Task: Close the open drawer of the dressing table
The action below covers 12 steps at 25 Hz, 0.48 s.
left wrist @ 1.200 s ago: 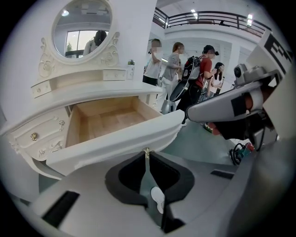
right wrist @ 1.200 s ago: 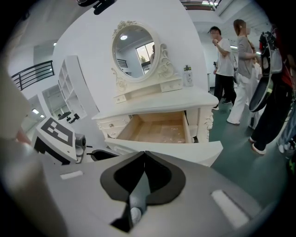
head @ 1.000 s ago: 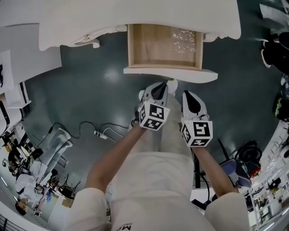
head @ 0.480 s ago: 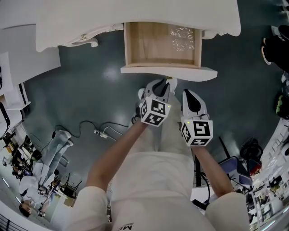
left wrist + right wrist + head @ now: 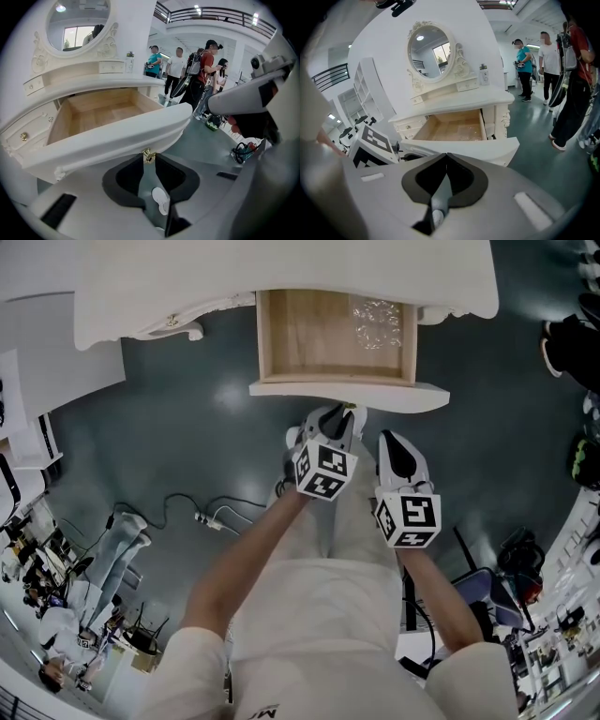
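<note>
The white dressing table (image 5: 281, 268) has its centre drawer (image 5: 319, 334) pulled out, with a bare wooden floor and a clear crinkled wrapper (image 5: 377, 320) at the back right. A small brass knob (image 5: 149, 156) sits under the curved white front panel (image 5: 349, 394). My left gripper (image 5: 149, 157) has its jaws closed around that knob; in the head view the left gripper (image 5: 349, 412) touches the panel's middle. My right gripper (image 5: 392, 439) hangs just right of it, short of the panel, with its jaws shut and empty. In the right gripper view the right gripper (image 5: 446, 155) faces the open drawer (image 5: 454, 125).
Several people (image 5: 204, 70) stand on the dark green floor to the right of the table. A cable with a power strip (image 5: 211, 517) lies on the floor at my left. A white shelf unit (image 5: 56, 343) stands left of the table. An oval mirror (image 5: 431, 50) tops it.
The left gripper has edged slightly forward at the knob. The drawer stands out about as far as before, and the right gripper has barely moved.
</note>
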Motion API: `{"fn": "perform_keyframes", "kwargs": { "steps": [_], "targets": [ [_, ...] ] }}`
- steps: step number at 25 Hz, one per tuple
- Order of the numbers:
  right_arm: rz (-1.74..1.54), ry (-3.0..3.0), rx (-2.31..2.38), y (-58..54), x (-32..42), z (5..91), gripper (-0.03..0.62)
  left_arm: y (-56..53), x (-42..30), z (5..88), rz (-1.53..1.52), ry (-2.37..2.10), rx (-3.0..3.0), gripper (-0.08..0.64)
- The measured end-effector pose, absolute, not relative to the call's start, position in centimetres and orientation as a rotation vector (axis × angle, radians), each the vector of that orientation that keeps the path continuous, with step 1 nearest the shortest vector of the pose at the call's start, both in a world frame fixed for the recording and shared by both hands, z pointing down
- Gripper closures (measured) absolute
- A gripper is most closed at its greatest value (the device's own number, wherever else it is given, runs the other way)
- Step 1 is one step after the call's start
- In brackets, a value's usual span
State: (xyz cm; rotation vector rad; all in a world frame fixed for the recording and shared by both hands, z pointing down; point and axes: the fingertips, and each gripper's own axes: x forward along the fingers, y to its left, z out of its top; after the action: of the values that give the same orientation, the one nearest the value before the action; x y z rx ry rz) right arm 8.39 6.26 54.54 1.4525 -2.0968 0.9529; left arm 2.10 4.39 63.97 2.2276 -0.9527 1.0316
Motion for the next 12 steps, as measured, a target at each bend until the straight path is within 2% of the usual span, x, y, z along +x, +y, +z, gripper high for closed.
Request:
{"fn": "perform_keyframes", "kwargs": {
  "steps": [12],
  "targets": [
    [0.967,-2.089,1.474,6.19,8.74,54.66,0.589,4.23,2.27,64.86,1.053,-0.939,2.207,0.497]
  ]
}}
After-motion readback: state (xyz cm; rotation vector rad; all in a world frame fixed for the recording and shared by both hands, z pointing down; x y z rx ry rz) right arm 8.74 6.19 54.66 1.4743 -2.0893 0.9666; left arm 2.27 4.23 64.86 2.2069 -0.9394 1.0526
